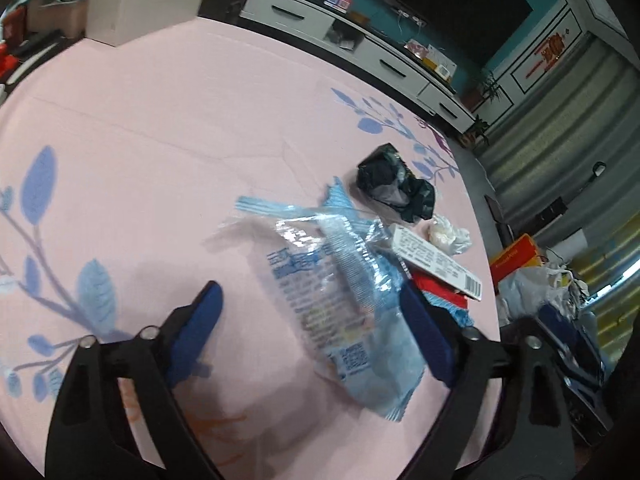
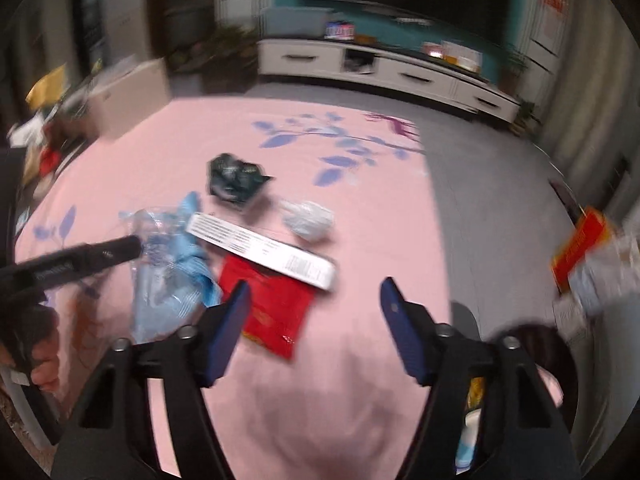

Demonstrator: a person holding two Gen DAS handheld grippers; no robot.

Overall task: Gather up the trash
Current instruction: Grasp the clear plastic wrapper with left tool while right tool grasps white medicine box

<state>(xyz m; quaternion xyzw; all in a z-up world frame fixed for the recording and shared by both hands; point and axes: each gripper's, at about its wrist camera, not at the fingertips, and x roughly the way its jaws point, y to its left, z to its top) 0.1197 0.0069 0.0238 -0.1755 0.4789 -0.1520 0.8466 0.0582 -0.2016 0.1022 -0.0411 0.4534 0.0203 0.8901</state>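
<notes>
while the left gripper [image 1: 316, 300] fingers straddle a clear wrapper [image 1: 340, 300] (unpinched), right gripper [image 2: 314, 304] fingers gape empty.

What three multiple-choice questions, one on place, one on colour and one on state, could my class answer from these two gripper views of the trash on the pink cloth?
1. Where does the white barcode box lie?
A. partly on top of the red packet
B. under the crumpled dark bag
C. on the floor

2. What colour are the gripper pads?
A. red
B. blue
C. white

3. How does the left gripper stand?
A. shut with nothing in it
B. clamped on the white tissue wad
C. open, with the clear blue-printed wrapper between its fingers

Answers
1. A: the box's barcode end overlaps the red packet's upper edge.
2. B: both pairs of pads are dark blue.
3. C: a wide gap shows at the left pad, and the wrapper lies between on the pink cloth.
</notes>
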